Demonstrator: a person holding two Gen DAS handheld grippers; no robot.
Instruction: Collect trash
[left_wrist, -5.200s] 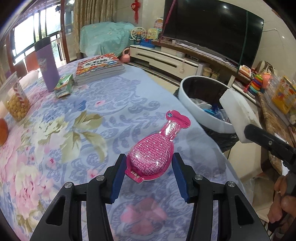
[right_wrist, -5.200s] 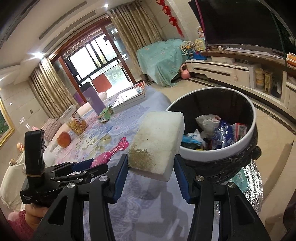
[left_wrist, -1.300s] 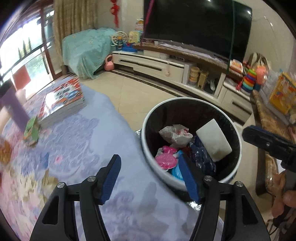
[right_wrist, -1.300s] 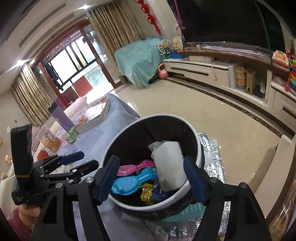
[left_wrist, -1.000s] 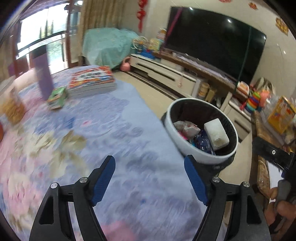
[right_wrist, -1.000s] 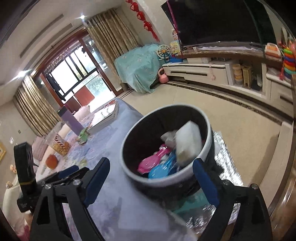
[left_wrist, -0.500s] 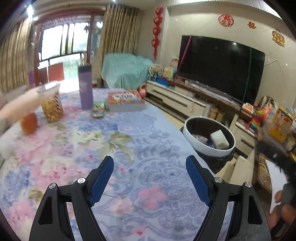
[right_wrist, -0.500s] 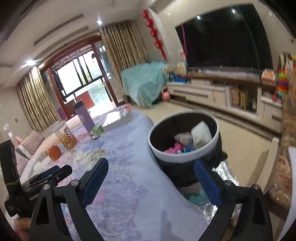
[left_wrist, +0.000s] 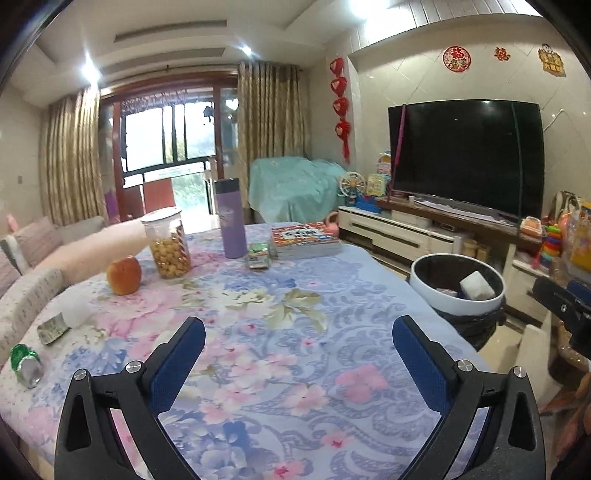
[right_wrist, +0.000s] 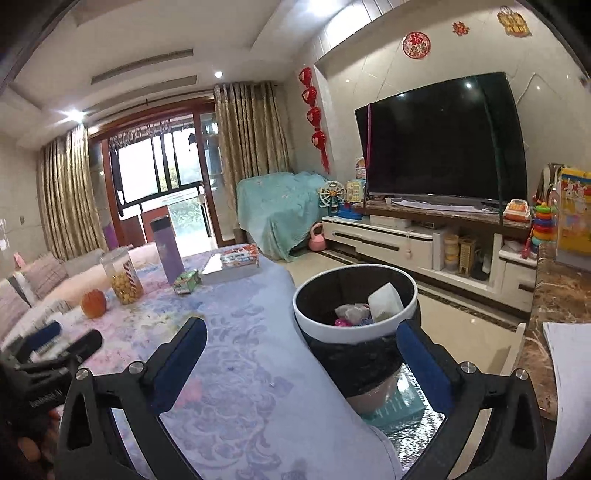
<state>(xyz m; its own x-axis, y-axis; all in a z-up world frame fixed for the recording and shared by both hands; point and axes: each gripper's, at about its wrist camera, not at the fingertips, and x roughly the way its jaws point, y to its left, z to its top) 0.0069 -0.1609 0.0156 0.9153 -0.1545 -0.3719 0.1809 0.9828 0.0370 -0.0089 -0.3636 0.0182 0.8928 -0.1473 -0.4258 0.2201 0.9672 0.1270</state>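
The round white-rimmed trash bin (left_wrist: 458, 297) stands off the table's right edge; it also shows in the right wrist view (right_wrist: 354, 328). A white sponge (left_wrist: 476, 285) and a pink wrapper (right_wrist: 341, 322) lie inside it. A crushed green can (left_wrist: 25, 364), a crumpled wrapper (left_wrist: 53, 328) and a white wad (left_wrist: 75, 314) lie on the table's left side. My left gripper (left_wrist: 297, 356) is open and empty above the floral tablecloth. My right gripper (right_wrist: 301, 356) is open and empty, held before the bin.
On the table's far side stand a jar of snacks (left_wrist: 168, 243), an orange fruit (left_wrist: 124, 275), a purple flask (left_wrist: 232, 228), a small green carton (left_wrist: 260, 255) and stacked books (left_wrist: 304, 240). A TV cabinet (right_wrist: 424, 240) lies beyond the bin, a marble counter (right_wrist: 554, 295) at right.
Both grippers let go of the pink wrapper and the sponge into the bin, opened wide, then pulled back and rose. The whole table now shows.
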